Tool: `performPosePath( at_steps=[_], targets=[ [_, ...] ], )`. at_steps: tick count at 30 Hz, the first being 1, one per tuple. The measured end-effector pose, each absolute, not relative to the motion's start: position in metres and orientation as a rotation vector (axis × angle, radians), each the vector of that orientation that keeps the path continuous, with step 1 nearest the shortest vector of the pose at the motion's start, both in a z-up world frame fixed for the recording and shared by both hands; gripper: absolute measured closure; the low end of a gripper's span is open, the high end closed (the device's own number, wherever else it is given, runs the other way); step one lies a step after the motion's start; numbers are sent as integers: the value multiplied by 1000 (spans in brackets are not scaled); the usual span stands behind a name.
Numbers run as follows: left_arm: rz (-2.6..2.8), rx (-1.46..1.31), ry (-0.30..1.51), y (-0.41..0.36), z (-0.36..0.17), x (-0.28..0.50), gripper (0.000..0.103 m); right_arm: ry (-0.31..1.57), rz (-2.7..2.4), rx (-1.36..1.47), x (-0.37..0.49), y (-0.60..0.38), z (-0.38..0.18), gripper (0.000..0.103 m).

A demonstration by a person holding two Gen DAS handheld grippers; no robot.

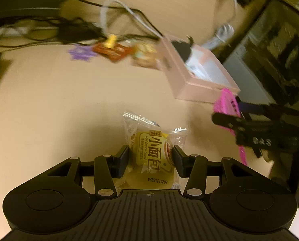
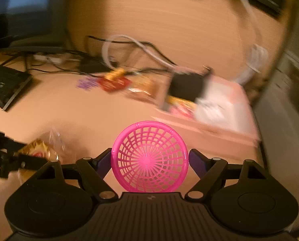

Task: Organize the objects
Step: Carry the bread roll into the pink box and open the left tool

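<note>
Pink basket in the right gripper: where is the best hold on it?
Across the rim, as now: the right gripper brackets the pink basket at opposite rim edges, jaws on its widest span. The rim is the solid ring; the mesh wall looks flimsier. Come from behind its base.

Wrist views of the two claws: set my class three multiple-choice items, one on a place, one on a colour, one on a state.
1. Where is the pink box, seen from the left claw?
A. ahead and right
B. between its fingers
C. behind a laptop

2. What colour is the basket?
A. green
B. pink
C. white

3. What state is the left claw in?
A. wide open, empty
B. shut on the bread packet
C. shut on a cable

Key: A, the pink box lies ahead and right of the left claw; B, the basket in the right claw is pink; B, its fingers press the bread packet.
</note>
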State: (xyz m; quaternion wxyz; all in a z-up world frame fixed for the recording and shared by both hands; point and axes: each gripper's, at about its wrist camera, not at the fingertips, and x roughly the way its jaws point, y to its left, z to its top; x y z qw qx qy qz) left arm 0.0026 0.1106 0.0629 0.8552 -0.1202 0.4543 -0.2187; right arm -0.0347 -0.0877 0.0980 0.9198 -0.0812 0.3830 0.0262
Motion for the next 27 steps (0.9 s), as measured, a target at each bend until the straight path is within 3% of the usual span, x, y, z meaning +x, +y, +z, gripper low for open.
performPosePath(
  at_steps=[8, 16, 27],
  targets=[
    [-544, -167, 941, 34, 78, 20, 51, 780, -40, -122, -73, -151, 94, 22],
    [-500, -154, 888, 16, 94, 41, 51, 764, -5, -50, -74, -164, 88, 22],
    [-550, -209, 646, -56, 151, 130, 51, 760, -37, -54, -97, -165, 80, 22]
  ],
)
